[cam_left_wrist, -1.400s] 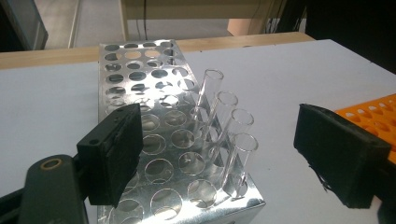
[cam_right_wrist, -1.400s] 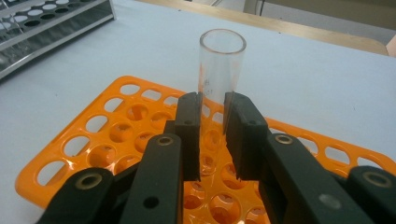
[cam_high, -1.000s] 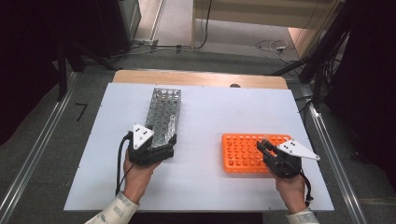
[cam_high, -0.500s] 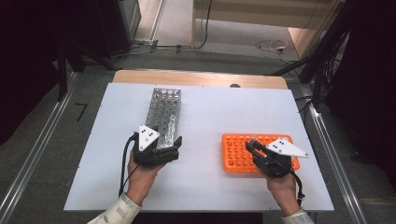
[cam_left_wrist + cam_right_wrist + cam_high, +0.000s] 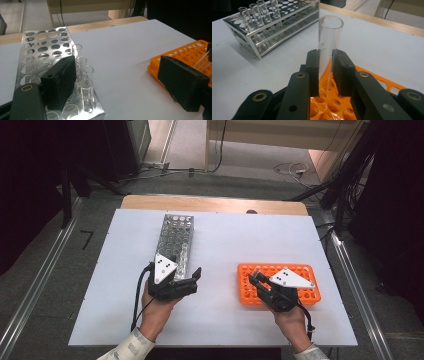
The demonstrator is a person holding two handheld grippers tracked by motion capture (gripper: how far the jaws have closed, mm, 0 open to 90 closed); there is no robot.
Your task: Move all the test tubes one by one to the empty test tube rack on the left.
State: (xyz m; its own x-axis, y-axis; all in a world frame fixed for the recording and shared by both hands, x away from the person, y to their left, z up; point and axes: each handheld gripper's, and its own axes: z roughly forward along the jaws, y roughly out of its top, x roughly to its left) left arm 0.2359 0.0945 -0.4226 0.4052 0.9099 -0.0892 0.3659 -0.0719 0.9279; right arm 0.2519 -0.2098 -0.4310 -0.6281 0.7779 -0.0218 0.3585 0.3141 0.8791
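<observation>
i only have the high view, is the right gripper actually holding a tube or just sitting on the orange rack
Observer: Holding. In the right gripper view the right gripper is shut on a clear glass tube, open end up.
Operator: tube seated in the rack?
Observer: Its lower end sits over a hole of the orange rack; how deep, I cannot tell.
Operator: left one got anything?
Observer: No. In the left gripper view the left gripper is open beside four tubes standing in the metal rack.
</observation>
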